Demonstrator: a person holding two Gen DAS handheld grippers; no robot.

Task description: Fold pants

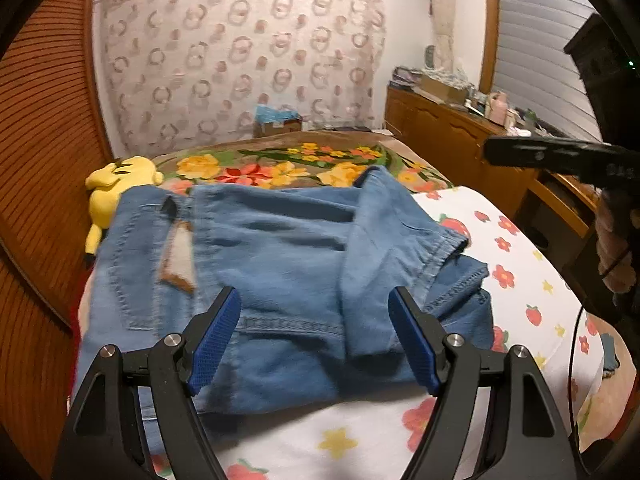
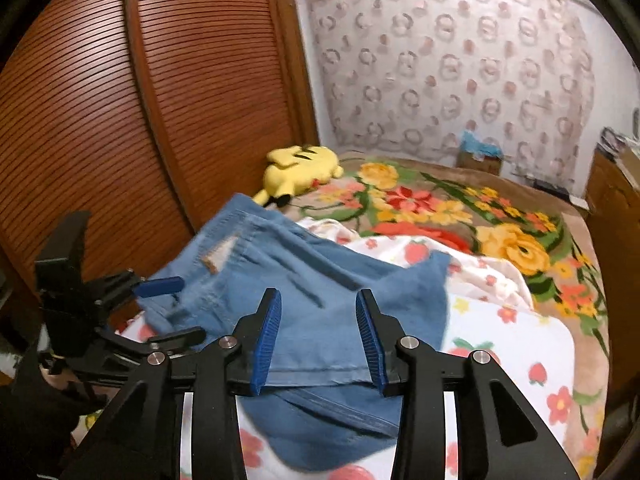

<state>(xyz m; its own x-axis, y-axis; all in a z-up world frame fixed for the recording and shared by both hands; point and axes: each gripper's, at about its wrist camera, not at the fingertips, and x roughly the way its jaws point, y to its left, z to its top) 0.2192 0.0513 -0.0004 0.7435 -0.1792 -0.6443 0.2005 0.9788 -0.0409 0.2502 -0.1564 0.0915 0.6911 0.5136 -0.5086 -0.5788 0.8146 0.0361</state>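
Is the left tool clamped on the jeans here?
No. The left tool hangs open above the jeans, its blue pads spread wide with no denim between them.

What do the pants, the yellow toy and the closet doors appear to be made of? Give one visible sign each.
Pants: blue denim, probably; stitched seams, faded weave.
Yellow toy: soft plush fabric; rounded, matte surface.
Closet doors: reddish-brown wood or wood-look, slightly glossy; horizontal louvre slats.

You've got open sheet (image 1: 532,264) on your right of the jeans (image 1: 280,272) to swing through. Left side's tight: the slatted wardrobe door (image 2: 100,120) runs right along the bed, and the yellow plush (image 1: 116,188) sits just past the jeans (touching them, looks like).
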